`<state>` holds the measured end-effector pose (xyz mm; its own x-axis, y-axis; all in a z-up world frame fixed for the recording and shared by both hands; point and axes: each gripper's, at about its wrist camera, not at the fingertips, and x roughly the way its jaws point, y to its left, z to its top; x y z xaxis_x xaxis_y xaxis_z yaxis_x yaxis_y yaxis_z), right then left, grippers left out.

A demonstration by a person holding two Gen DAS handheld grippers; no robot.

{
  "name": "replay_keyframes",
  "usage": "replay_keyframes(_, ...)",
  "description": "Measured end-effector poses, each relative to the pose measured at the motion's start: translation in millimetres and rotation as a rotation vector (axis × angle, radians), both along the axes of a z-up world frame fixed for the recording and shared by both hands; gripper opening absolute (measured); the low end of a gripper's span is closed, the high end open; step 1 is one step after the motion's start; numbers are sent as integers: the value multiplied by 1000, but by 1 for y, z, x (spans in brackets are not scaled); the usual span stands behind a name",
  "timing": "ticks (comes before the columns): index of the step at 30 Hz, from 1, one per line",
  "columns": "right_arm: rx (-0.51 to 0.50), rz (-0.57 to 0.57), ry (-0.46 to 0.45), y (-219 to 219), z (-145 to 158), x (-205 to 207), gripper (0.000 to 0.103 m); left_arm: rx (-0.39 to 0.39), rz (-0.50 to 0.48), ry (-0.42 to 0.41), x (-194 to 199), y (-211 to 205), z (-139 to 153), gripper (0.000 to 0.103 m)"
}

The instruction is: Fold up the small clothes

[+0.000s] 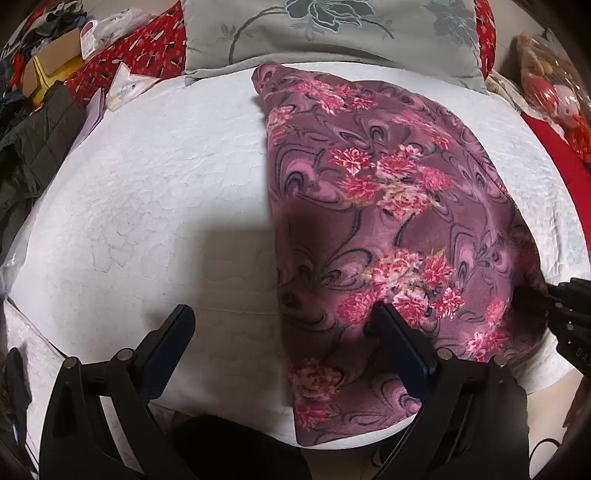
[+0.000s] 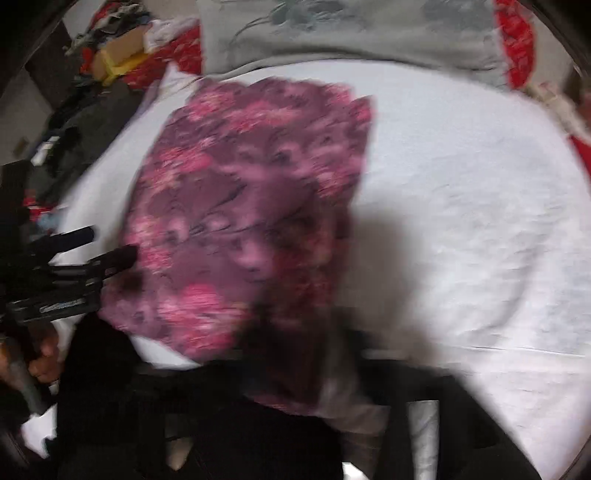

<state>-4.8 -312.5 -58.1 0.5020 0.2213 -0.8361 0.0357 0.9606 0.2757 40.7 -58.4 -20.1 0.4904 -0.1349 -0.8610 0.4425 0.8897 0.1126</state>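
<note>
Left gripper (image 1: 280, 325) fills the bottom of the left wrist view, jaws wide, nothing between the pads. Its left finger (image 1: 173, 332) hangs over bare white bedspread (image 1: 147, 192), the right finger (image 1: 399, 339) over the near left part of the floral purple cloth (image 1: 388, 206); contact with the fabric can't be judged.

Cloth lies flat on the bedspread, center-right in that view, straight left edge running top to bottom, near end reaching the bed's lower edge.

Right gripper (image 1: 554, 291) enters at the right edge of the frame, tips at the cloth's lower right border. Right wrist view is heavily blurred: cloth (image 2: 251, 206) sits center-left, its near edge bunched up close to the lens at bottom center, jaws narrow and apparently pinching that edge.

Grey embroidered pillow (image 1: 332, 33) at top center. Red patterned fabric (image 1: 140, 55) upper left, clutter beside it. Left gripper (image 2: 110, 245) shows at that view's left edge with the person's hand (image 2: 40, 354) below it
</note>
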Motion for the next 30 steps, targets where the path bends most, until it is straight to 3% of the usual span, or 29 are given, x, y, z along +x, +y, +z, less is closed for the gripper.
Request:
replay_keyframes(3,-10,-3,-44,-1,4,-5,13,9,2,6,4,1,-8,99)
replay_keyframes(6,51,-32,-18,-13,-12,-3,14,4,16,45,9,4,-16,99)
replay_keyframes(8,77,-56,-9,-16,-8,-5,23,-17,23,49,8,11,-13,99)
replay_keyframes(12,-9,-37,-32,-10,4,-16,30,-9,19,36,4,19,-13,99)
replay_keyframes(14,-73,-28,-20,-8,-1,-21,43,-6,23,56,3,22,-19,99)
replay_keyframes(16,-97,-36,2,-9,-11,-24,48,-8,29,64,0,24,-19,99)
replay_keyframes(21,-130,-90,4,-8,1,-33,53,-15,20,4,-15,31,-1,99)
replay_keyframes(26,-252,-152,-41,4,33,-47,98,-46,23,-97,-37,38,22,99)
replay_keyframes(30,-331,-150,-142,16,57,-67,103,-30,-4,-150,-55,33,28,99)
